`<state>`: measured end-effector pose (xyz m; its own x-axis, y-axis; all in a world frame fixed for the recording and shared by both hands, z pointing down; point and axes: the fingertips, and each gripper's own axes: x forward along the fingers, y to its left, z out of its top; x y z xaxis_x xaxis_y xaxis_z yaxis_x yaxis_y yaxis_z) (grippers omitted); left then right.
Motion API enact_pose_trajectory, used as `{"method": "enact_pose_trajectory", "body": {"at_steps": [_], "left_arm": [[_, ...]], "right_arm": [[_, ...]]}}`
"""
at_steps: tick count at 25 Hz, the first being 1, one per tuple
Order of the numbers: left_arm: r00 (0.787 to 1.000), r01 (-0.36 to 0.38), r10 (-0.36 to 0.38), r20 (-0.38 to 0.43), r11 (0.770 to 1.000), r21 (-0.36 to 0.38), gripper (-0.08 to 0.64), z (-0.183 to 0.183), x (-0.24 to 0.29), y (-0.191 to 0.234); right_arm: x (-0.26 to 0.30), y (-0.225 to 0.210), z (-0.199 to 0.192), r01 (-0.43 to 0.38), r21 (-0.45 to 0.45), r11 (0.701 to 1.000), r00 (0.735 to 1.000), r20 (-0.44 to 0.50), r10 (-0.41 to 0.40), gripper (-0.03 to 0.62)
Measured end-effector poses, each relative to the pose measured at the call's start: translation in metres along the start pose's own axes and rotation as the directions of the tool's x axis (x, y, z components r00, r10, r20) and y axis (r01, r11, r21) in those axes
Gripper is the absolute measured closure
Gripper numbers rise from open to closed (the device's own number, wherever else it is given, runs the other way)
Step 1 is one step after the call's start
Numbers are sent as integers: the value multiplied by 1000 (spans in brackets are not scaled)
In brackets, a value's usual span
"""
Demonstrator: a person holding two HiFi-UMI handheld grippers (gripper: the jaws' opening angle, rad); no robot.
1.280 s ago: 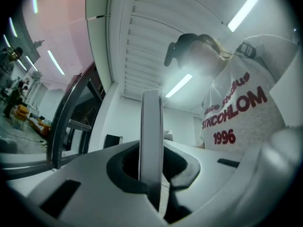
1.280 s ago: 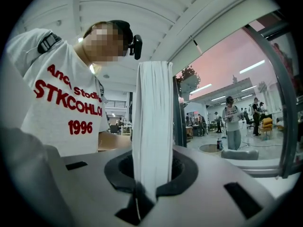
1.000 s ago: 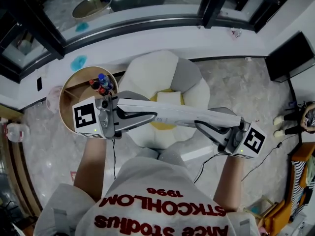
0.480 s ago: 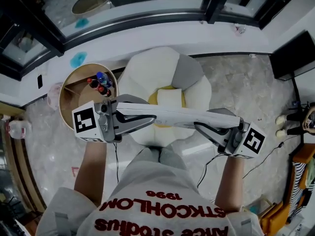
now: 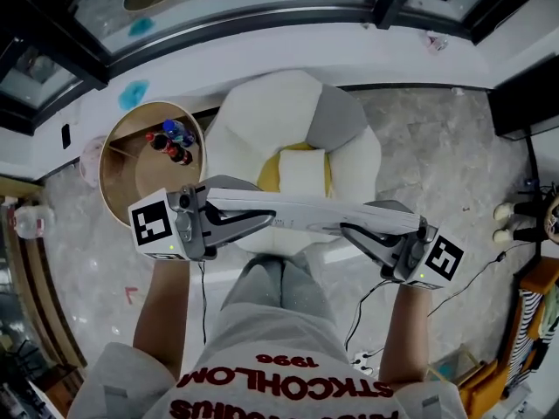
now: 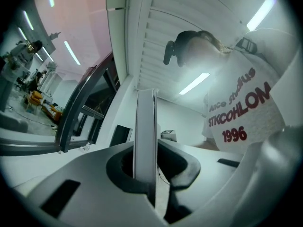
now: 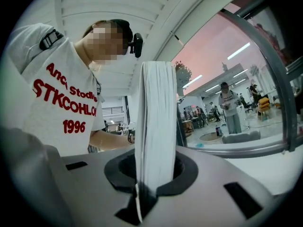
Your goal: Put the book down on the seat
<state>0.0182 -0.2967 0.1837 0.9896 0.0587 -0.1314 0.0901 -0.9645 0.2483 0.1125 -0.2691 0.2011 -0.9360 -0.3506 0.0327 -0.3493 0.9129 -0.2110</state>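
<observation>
A thin white book is held flat and level between both grippers, above the front of the seat, a round white and grey armchair. My left gripper is shut on the book's left end, my right gripper on its right end. In the left gripper view the book stands edge-on between the jaws of the left gripper. The right gripper view shows the book's page edge clamped in the right gripper. A yellow cushion and a white pillow lie on the seat.
A round wooden side table with bottles stands left of the chair. Behind the chair runs a white window ledge. A cable trails over the marble floor at the right. My legs are just in front of the seat.
Both grippers and the book have sunk together towards the seat's front. Neither grip has changed.
</observation>
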Motion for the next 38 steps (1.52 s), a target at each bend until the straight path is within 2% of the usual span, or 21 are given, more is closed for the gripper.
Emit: {"method": "enact_pose_trajectory", "body": {"at_steps": [18,29,38], "left_arm": [[994,-111,109,-23,982,-153,503,-129,8,81],[980,-193,176,-93,954,-231,502,-236,16,139],[962,-256,219,-164,934,-250,499,-322,18,187]], "right_arm": [[-5,-78,-125,85,97,992,995,-59,-79,522],[-16,-134,-234,131,206,970,990,-85,-116,522],[-18,-182,-320,150,232,961,986,-100,-130,522]]}}
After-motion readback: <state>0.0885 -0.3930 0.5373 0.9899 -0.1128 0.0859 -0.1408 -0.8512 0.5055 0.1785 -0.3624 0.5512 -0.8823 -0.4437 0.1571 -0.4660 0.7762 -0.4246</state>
